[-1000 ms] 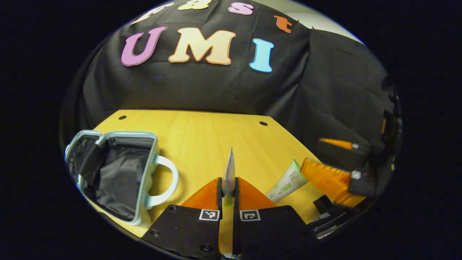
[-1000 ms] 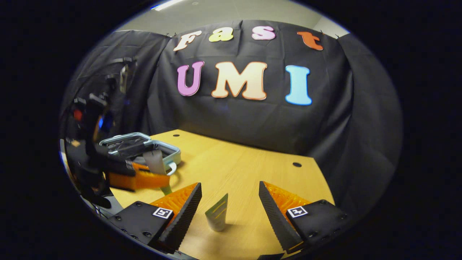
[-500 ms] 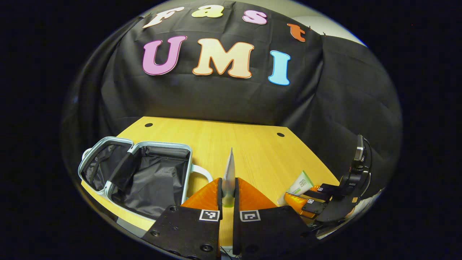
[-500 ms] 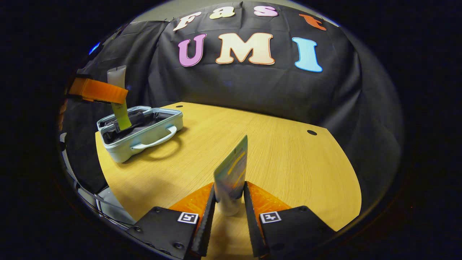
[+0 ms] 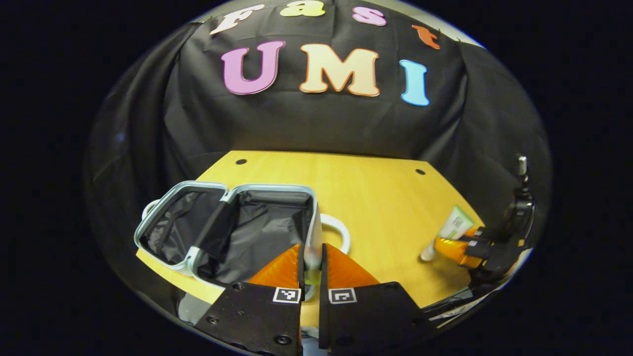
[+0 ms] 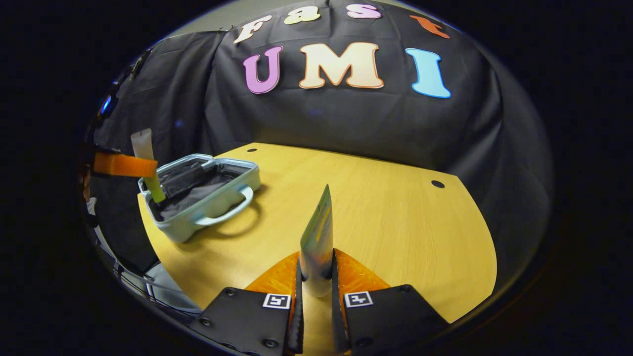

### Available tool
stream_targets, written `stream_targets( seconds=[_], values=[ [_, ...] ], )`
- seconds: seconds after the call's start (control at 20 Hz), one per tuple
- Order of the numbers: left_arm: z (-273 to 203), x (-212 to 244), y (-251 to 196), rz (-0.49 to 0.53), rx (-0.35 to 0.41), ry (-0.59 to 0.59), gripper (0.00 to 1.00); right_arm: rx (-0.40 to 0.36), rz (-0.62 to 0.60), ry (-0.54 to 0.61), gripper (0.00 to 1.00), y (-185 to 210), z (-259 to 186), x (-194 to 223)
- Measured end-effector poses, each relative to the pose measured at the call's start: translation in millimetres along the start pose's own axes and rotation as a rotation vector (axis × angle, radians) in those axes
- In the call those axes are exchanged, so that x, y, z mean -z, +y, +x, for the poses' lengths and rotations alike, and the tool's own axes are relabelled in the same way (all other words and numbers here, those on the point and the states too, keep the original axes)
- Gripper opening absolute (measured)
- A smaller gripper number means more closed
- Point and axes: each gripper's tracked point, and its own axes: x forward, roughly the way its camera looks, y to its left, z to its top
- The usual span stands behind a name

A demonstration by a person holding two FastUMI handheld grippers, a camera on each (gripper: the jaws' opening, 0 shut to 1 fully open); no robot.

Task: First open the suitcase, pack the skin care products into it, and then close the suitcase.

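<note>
Hanging above the near corner of the open suitcase (image 5: pixel 232 222), the left gripper (image 5: pixel 311 257) is closed on a pale tube with a green lower end (image 5: pixel 312 242), both fingers pressing its flat sides. The tube is held upright, cap downward, which is judged to let it be lowered straight into the dark lined compartment. The suitcase lies flat on the wooden table (image 5: pixel 371 198) with its lid folded back and its handle (image 5: pixel 339 230) turned toward the middle of the table, so both halves are left reachable from above.

The right gripper (image 6: pixel 315 277) is likewise clamped on a second tube (image 6: pixel 319 237), gripped near its cap end with the crimped edge pointing up and away. It is kept well apart from the suitcase, over bare table, presumably so that the two grippers do not crowd each other.

From the right gripper view the left gripper's tube (image 6: pixel 147 168) is seen side-on against the suitcase (image 6: pixel 207 198), its green tip level with the rim. From the left gripper view the printed face of the right gripper's tube (image 5: pixel 452 227) is shown, along with the lining of both compartments
</note>
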Motion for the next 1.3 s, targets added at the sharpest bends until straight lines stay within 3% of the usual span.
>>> stream_targets(
  seconds=[0.15,0.3,0.55,0.75,0.95,1.1,1.3],
  values=[
    [14,21,35,-0.002,-0.009,0.125,0.06,-0.065,0.03,0.032,0.25,47,6,-25],
    [30,40,62,-0.039,-0.008,0.224,0.06,-0.179,0.078,0.058,0.25,114,16,-49],
    [57,62,92,-0.047,0.059,0.328,0.08,-0.342,0.22,0.172,0.25,211,44,-71],
    [72,79,111,-0.08,0.084,0.387,0.11,-0.351,0.227,0.248,0.25,249,62,-65],
    [78,74,112,-0.11,0.173,0.364,0.18,-0.328,0.217,0.341,0.25,270,80,-43],
    [76,49,109,-0.126,0.244,0.316,0.85,-0.293,0.231,0.414,0.25,279,96,-24],
    [79,9,143,-0.136,0.247,0.221,0.88,-0.222,0.244,0.477,0.22,285,120,0]
  ],
)
